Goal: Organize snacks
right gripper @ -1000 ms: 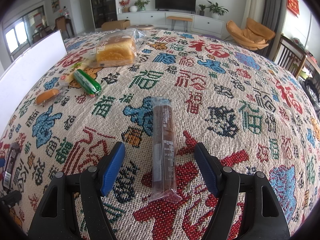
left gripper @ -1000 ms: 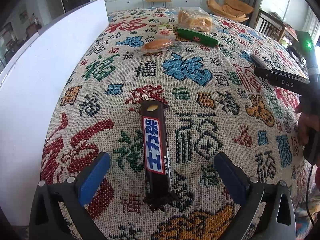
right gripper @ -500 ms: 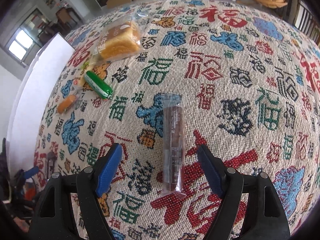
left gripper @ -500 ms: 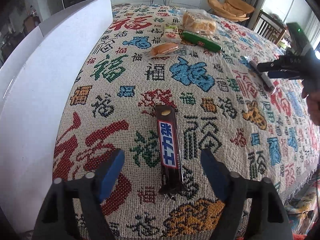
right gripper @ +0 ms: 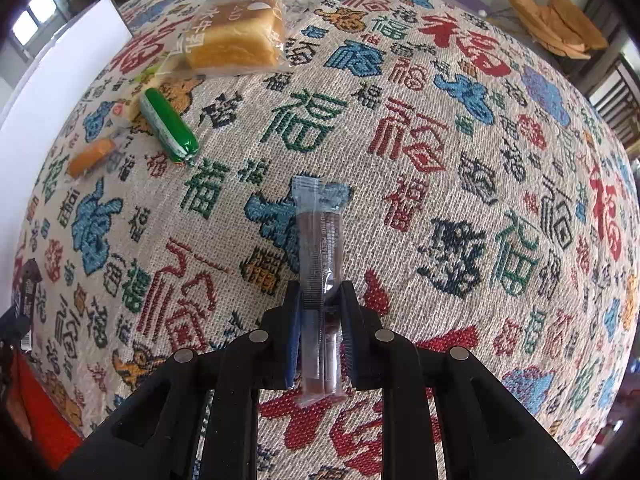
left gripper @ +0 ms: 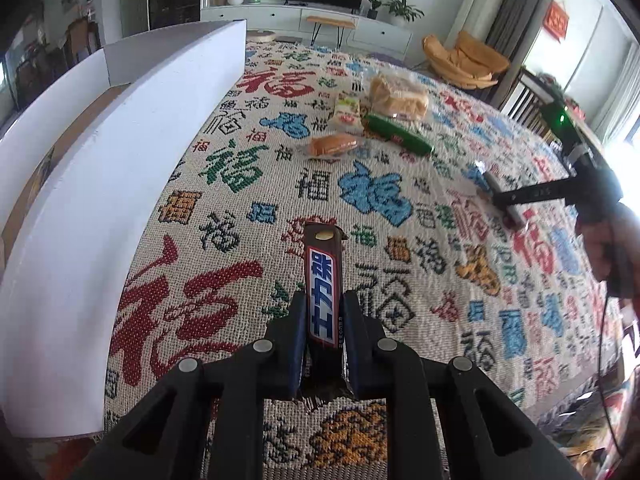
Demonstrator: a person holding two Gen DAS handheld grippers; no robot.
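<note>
My left gripper has its jaws closing tight, the pads pressing both sides of a brown chocolate bar with a blue label. The bar sticks out forward over the patterned tablecloth. In the right wrist view my right gripper also has its jaws closing. They pinch a brown snack stick in a clear wrapper near its lower end. From the left wrist view, the right gripper shows at the right edge, in a person's hand, on that stick.
A white open box runs along the left of the table. At the far side lie a bagged bread loaf, a green sausage, an orange bun and a small pale packet. Living-room furniture stands beyond.
Both grippers went from wide open around their snacks to shut on them. The left one has risen with the chocolate bar. The right one has tipped further downward over the stick.
</note>
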